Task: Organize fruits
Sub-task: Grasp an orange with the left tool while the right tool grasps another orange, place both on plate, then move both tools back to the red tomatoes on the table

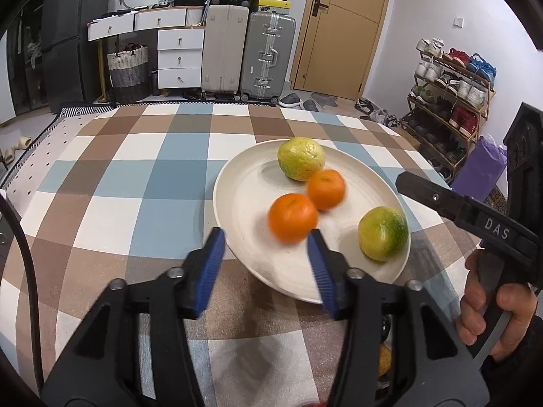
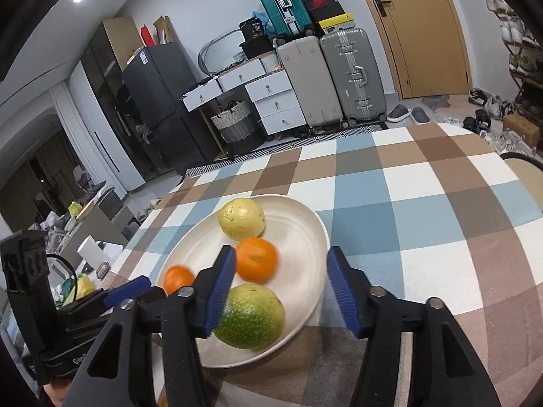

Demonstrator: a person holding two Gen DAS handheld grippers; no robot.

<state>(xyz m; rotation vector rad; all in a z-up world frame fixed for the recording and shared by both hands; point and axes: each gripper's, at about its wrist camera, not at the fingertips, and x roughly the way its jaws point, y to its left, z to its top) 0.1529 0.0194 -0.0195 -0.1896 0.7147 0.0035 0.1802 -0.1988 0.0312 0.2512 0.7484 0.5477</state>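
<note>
Orange and green fruits (image 1: pixel 294 217) on cream plate (image 1: pixel 244 183).

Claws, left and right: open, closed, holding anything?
Left claw: open, holding nothing.
Right claw: open, holding nothing.

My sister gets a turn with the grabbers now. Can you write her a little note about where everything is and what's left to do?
Left hand-held gripper: open, holding nothing, low over the plate's near rim, just short of the near orange.
Right hand-held gripper: open, holding nothing, above the near green fruit.
Fruit: four pieces on the plate: near orange, far orange, near green fruit, far green fruit. The oranges look blurred, perhaps rolling.
Done: those four are on the plate.
Left: something yellowish shows below the table edge, unclear. Check for more fruit.
</note>
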